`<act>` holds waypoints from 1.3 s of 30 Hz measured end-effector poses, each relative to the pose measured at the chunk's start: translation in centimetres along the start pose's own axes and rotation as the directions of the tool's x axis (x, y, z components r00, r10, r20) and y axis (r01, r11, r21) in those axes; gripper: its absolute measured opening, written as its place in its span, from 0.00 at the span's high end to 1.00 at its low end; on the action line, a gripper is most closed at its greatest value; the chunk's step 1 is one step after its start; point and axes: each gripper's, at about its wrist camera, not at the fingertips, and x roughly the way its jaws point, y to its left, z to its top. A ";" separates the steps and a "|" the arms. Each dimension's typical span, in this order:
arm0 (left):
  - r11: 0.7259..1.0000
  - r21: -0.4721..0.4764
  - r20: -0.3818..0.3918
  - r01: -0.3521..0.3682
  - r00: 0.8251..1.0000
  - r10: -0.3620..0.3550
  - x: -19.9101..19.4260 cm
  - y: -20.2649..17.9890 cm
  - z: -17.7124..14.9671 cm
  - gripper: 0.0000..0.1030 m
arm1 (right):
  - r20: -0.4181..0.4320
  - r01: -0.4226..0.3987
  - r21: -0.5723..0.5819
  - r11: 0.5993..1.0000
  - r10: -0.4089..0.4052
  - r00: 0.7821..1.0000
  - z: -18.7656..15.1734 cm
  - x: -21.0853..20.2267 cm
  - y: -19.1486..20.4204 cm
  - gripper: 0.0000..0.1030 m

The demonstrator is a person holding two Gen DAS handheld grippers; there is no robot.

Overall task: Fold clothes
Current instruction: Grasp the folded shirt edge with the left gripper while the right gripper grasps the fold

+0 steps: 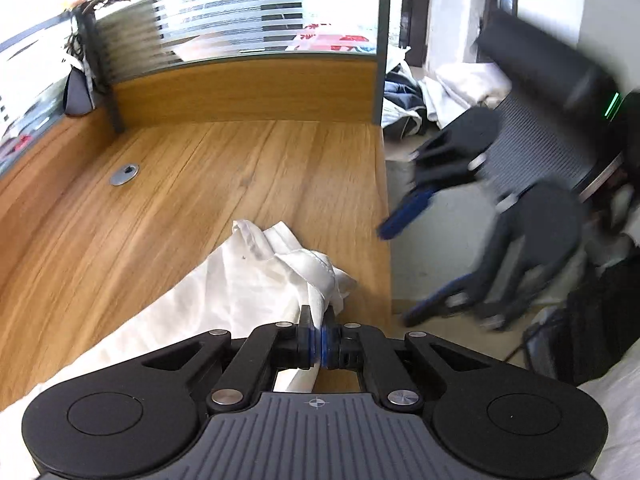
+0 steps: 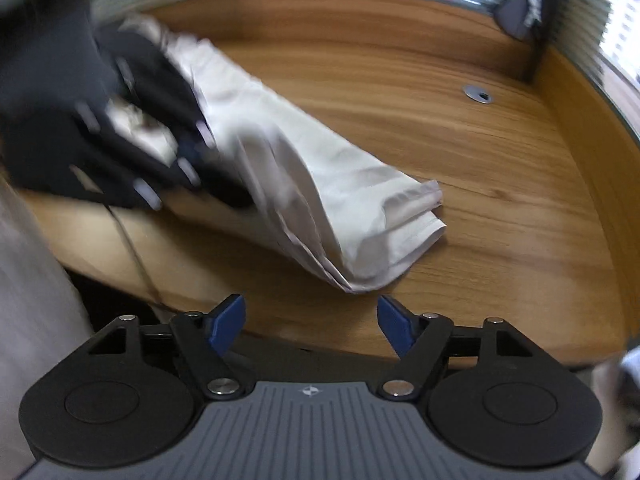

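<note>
Our left gripper [image 1: 321,346] is clenched on the white garment [image 1: 248,280] lying on the desk [image 1: 160,184]; our right gripper [image 2: 311,326] hangs released, jaws apart.

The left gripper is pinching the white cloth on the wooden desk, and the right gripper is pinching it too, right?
Not quite. The left gripper does pinch the white cloth on the wooden desk. But the right gripper is open, fingers spread, holding nothing. The right wrist view shows it.

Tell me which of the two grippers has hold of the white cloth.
The left gripper: its blue pads are shut on the white cloth. The right gripper stands open, empty.
</note>
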 end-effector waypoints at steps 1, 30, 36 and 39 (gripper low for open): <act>1.000 -0.013 -0.001 0.005 1.000 -0.005 -0.1 0.1 0.0 0.95 | 0.010 0.017 -0.039 0.999 -0.016 1.000 0.0 0.9 -0.2 0.23; 0.854 -0.500 0.166 -0.146 0.951 0.260 -8.0 4.5 -7.7 0.97 | -0.028 -0.048 -0.765 0.642 0.041 0.999 12.8 8.5 2.4 0.91; 0.707 -0.650 0.046 -0.279 0.914 0.403 -11.3 6.8 -12.5 0.97 | 0.033 0.004 -0.901 0.433 0.060 0.998 18.9 11.9 7.6 0.91; 0.626 -0.701 -0.041 -0.340 0.897 0.441 -12.4 7.8 -14.9 0.96 | 0.031 0.003 -0.954 0.299 0.090 0.995 21.1 14.3 10.9 0.91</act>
